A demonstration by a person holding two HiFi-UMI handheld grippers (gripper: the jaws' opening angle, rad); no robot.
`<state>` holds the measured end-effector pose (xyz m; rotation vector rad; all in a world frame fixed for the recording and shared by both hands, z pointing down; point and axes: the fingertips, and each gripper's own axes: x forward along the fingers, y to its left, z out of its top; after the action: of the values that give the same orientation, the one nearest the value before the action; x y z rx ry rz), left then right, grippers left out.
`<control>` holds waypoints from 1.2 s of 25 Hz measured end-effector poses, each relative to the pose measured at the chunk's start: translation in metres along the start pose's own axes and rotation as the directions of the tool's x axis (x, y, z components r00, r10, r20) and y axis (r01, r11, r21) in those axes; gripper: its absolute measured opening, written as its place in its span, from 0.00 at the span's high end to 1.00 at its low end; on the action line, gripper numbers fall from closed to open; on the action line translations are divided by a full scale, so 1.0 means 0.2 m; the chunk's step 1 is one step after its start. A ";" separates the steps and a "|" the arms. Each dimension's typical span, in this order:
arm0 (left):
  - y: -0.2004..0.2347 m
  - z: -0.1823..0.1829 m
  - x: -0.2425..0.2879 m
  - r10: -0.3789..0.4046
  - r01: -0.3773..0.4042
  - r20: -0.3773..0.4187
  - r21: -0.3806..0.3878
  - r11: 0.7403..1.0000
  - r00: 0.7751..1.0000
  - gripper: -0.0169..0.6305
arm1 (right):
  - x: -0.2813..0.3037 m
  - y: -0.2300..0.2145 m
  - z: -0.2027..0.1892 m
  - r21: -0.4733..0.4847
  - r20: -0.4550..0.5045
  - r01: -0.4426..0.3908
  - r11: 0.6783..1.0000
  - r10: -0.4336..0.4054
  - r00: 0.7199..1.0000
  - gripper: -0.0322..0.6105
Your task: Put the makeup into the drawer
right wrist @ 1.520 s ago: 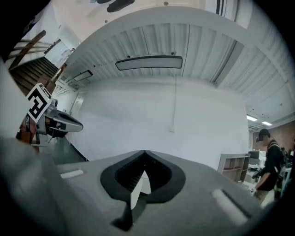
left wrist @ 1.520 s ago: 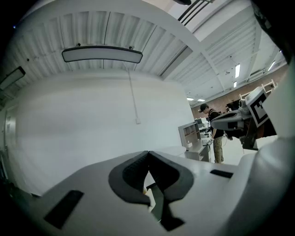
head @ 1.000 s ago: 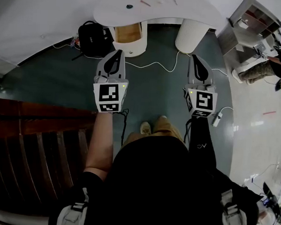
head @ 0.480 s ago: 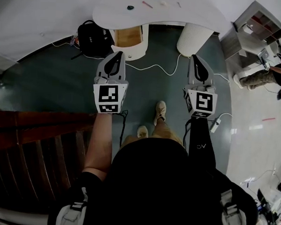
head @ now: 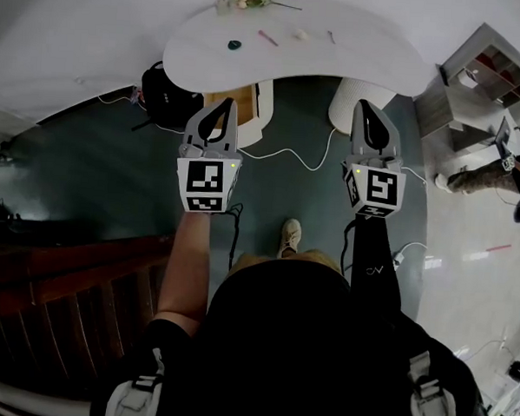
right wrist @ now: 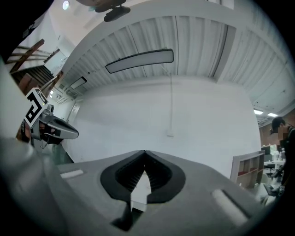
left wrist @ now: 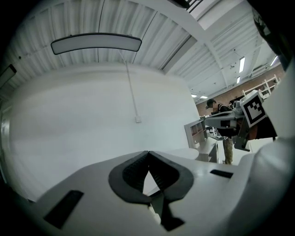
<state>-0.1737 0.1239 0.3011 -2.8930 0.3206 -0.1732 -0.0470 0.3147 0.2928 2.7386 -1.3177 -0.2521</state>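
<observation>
Small makeup items lie on the white curved table [head: 372,56] at the top of the head view: a dark round piece [head: 235,45], a pink stick [head: 268,38], a small pale piece [head: 300,35] and a thin stick [head: 331,38]. Under the table's left part a drawer [head: 248,106] stands pulled out, its wooden inside showing. My left gripper [head: 228,104] is held level in front of the drawer, jaws shut and empty [left wrist: 148,152]. My right gripper [head: 367,106] points at the table's white pedestal [head: 353,93], also shut with nothing in it [right wrist: 145,152].
A black bag [head: 166,89] sits on the dark floor left of the drawer. A white cable [head: 289,156] runs across the floor. A wooden stair rail [head: 65,271] is at the lower left. A grey shelf unit [head: 475,84] and another person [head: 505,168] are at the right.
Both grippers and the person have moved forward toward the table. The table and drawer now sit nearer, and more of the tabletop with its items shows. Jaws stay shut.
</observation>
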 end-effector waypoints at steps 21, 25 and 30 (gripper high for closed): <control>0.06 -0.06 0.90 -0.063 0.063 -0.002 0.018 0.998 0.998 0.96 | 0.63 -0.39 -0.29 0.038 -0.050 0.005 0.999 -0.003 0.999 0.94; 0.15 -0.05 1.18 -0.095 0.095 0.006 0.025 0.995 0.995 0.96 | 0.89 -0.47 -0.29 0.024 -0.053 0.031 0.999 -0.030 0.998 0.94; 0.29 -0.01 1.49 -0.134 0.134 0.010 0.025 0.991 0.991 0.96 | 1.23 -0.51 -0.27 0.022 -0.064 0.046 0.999 -0.044 0.997 0.94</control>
<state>0.1021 0.0000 0.3171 -2.8905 0.1213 -0.1816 0.1925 0.1866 0.3038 2.7731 -1.2526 -0.1533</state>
